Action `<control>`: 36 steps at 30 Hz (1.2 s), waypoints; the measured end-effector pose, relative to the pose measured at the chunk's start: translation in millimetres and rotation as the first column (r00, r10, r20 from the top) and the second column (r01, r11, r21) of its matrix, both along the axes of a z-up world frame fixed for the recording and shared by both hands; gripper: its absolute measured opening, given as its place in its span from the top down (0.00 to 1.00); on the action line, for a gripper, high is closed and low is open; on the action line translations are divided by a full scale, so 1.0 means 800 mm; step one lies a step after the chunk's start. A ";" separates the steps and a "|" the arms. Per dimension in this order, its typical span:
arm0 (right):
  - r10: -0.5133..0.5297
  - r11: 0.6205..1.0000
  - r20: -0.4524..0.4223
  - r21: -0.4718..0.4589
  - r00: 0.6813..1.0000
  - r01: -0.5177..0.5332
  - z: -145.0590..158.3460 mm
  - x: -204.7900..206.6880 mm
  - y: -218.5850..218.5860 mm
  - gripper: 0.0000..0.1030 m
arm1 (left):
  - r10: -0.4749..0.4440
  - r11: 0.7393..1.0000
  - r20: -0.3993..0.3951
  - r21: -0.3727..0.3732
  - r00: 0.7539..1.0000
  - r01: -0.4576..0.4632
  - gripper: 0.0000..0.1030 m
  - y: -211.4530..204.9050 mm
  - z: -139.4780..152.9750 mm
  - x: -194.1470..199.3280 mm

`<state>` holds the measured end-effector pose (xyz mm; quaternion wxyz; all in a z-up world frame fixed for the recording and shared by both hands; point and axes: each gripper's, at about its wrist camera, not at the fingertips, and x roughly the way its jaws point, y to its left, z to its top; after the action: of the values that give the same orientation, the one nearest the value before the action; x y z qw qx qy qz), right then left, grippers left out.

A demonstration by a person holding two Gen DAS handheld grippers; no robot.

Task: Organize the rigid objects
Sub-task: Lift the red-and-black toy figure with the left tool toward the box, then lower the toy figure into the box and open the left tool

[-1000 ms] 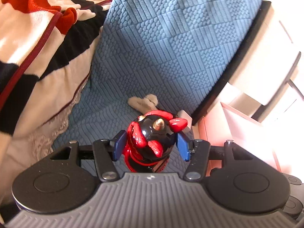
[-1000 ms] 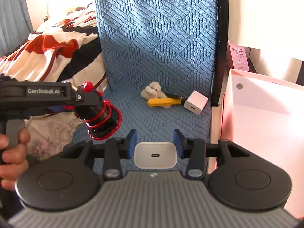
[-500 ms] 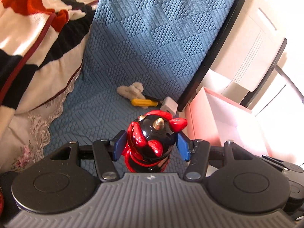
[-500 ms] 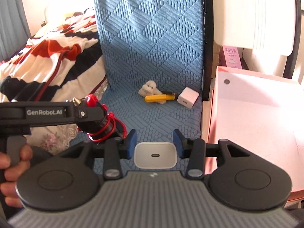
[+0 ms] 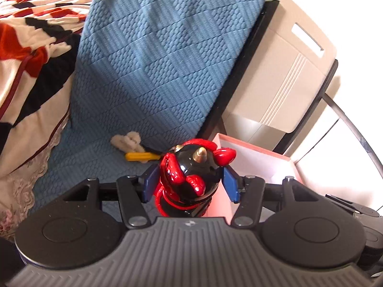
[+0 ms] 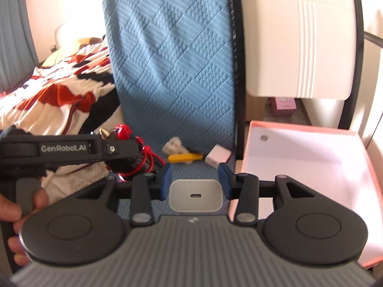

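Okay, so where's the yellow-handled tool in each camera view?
Left wrist: yellow-handled tool lies left of centre on the blue cushion, just beyond the red-and-black figurine.
Right wrist: centre, beside the white charger.
Shared landmark: the pink box.

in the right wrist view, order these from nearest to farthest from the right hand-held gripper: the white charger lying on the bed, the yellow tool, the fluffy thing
From the right hand-held gripper:
1. White charger, just ahead, slightly right.
2. Yellow tool, ahead, slightly left; close to the charger's range.
3. Fluffy thing, behind the tool, farthest.

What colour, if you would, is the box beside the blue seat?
Pink outside, white inside; the right wrist view shows it best.
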<state>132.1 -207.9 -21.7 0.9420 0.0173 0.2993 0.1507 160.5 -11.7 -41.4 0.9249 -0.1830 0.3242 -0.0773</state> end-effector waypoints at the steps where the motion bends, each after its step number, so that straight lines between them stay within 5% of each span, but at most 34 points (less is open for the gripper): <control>1: -0.003 1.000 0.005 0.000 1.000 0.003 0.005 0.002 -0.006 0.57 | -0.005 1.000 0.007 0.002 1.000 0.005 0.39 -0.006 0.006 0.004; 16: -0.085 0.996 0.048 0.015 0.995 0.084 0.043 0.021 -0.118 0.57 | -0.104 0.995 0.067 0.017 0.992 0.103 0.39 -0.125 0.064 0.051; 36: -0.267 0.963 -0.197 -0.025 0.943 0.267 -0.102 0.024 -0.255 0.57 | -0.238 0.964 -0.154 0.086 0.959 0.253 0.39 -0.291 -0.064 0.083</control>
<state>151.3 -412.2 -103.4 0.9191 0.0738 0.3865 0.0196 227.2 -244.1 -92.4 0.8909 -0.0977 0.4132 -0.1613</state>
